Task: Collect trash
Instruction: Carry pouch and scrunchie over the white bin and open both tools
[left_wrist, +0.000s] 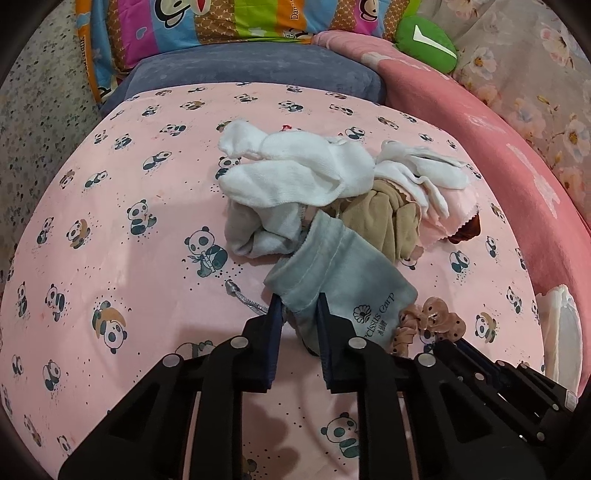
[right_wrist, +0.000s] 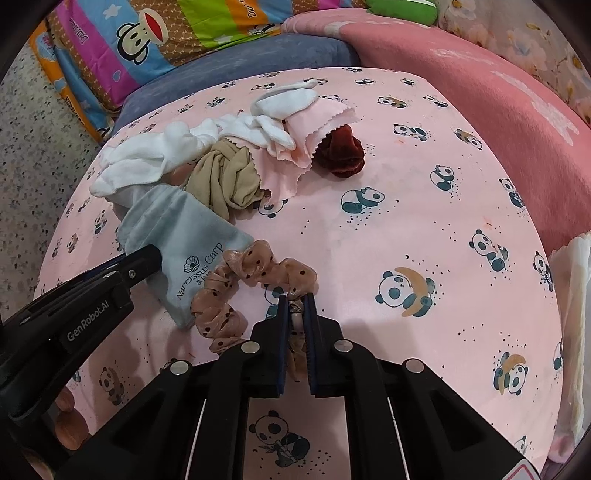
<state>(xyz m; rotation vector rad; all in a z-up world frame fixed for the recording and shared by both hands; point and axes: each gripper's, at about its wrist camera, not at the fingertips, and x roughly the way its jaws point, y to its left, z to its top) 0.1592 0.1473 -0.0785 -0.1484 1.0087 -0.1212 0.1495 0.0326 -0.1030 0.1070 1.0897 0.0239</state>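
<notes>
Pink panda-print bedsheet (right_wrist: 424, 206) carries a heap of socks and cloths, where the left tool (left_wrist: 298, 301) pinches the grey drawstring pouch (left_wrist: 332, 273) and, just beside it, the right tool (right_wrist: 296, 300) grips the dotted scrunchie (right_wrist: 255, 277).

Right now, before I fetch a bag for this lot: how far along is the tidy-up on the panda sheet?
Nothing looks cleared yet. In hand: the left gripper is shut on the grey pouch, and the right gripper is shut on the dotted scrunchie. Left on the panda sheet: white socks, tan cloth, pink cloth and dark red scrunchie.
</notes>
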